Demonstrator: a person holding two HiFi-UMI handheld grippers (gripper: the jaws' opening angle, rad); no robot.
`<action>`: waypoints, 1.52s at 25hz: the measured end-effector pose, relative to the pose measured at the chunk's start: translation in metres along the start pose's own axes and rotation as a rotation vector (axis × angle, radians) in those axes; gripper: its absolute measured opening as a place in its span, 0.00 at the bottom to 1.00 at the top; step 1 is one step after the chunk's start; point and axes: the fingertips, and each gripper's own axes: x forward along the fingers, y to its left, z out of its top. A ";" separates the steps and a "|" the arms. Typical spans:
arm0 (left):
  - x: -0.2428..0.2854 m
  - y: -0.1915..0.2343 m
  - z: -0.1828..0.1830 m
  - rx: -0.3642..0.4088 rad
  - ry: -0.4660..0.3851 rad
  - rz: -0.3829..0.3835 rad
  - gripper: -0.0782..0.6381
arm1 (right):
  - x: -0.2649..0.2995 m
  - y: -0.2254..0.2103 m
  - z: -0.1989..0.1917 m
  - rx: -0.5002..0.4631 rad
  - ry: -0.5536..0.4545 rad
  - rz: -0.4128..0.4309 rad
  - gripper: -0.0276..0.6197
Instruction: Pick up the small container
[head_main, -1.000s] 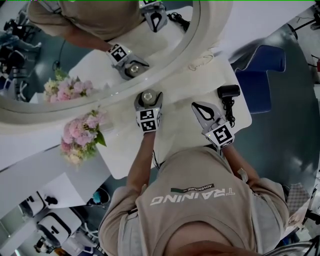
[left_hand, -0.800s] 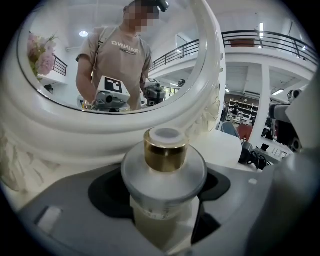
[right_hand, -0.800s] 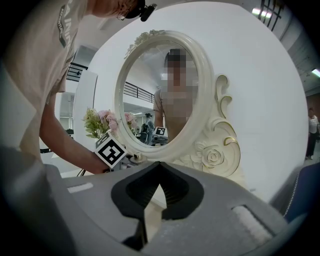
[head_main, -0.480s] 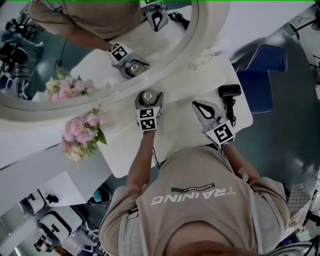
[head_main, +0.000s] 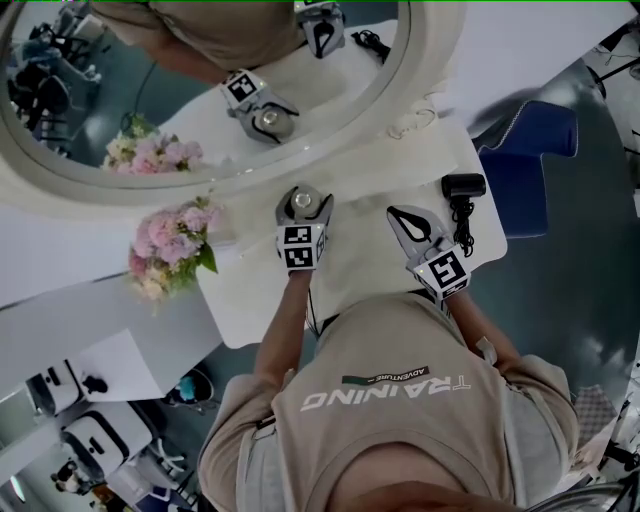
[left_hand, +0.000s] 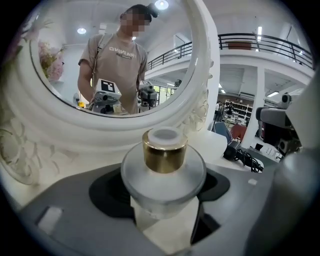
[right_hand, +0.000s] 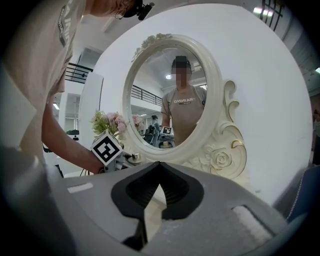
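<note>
Of two grippers, the left gripper pinches the one small container between its jaws; the right gripper is pressed together, empty.

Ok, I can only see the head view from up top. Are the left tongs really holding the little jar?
Observer: Yes. In the left gripper view, the small container sits squeezed between the black pads of the left tongs.
Operator: What does its lid look like?
Observer: It's a shiny gold cap with a white top.
Operator: And the other tongs?
Observer: The right gripper view shows the right tongs closed together, with nothing between them.
</note>
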 end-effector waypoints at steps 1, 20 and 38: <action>-0.005 0.000 0.000 0.007 -0.005 0.003 0.60 | 0.000 0.003 0.001 -0.001 0.000 0.006 0.05; -0.114 -0.004 0.011 -0.041 -0.114 0.040 0.60 | 0.002 0.034 0.049 -0.109 -0.073 0.086 0.05; -0.177 0.006 0.053 -0.052 -0.237 0.091 0.60 | 0.000 0.044 0.089 -0.186 -0.136 0.109 0.05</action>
